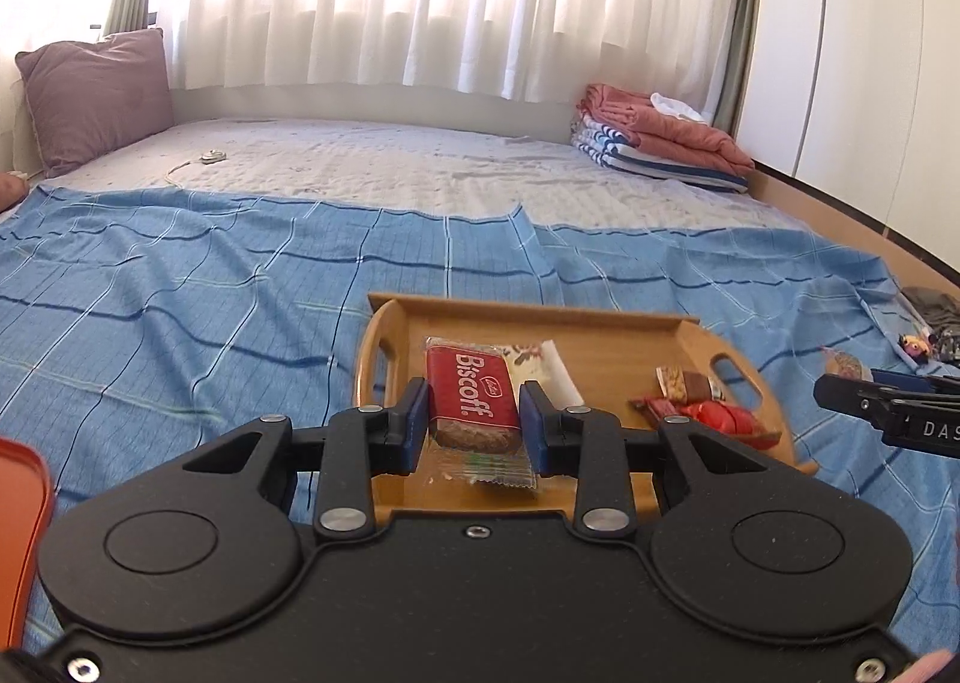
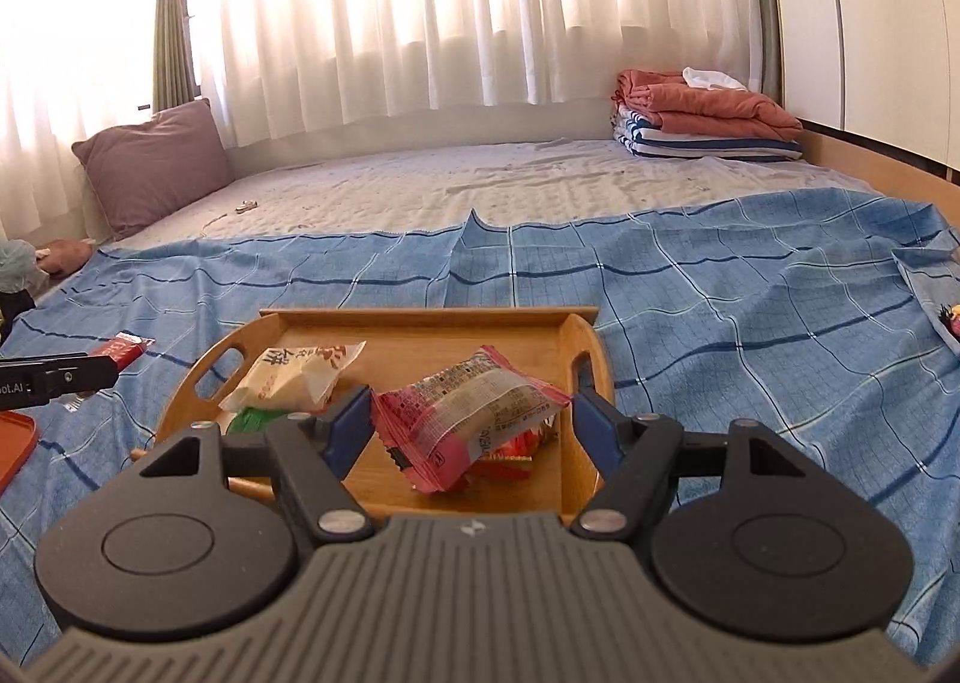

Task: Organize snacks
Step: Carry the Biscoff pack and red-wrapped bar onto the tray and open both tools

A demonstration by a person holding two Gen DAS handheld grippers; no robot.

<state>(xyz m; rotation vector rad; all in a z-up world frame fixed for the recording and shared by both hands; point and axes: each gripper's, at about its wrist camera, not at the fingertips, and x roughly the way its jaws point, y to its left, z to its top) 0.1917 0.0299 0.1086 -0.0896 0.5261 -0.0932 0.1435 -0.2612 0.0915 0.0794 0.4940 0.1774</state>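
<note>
My left gripper is shut on a red Biscoff packet, which it holds up over the near side of a wooden tray. My right gripper is shut on a pink and clear snack packet above the same wooden tray. In the tray lie a white packet, a green item and red wrappers. At the right edge of the left wrist view one right finger shows. A left finger shows at the left edge of the right wrist view.
The tray rests on a blue checked sheet spread over a bed. An orange-red flat tray lies to the left. A purple pillow and folded blankets sit at the far side, with small items at the right.
</note>
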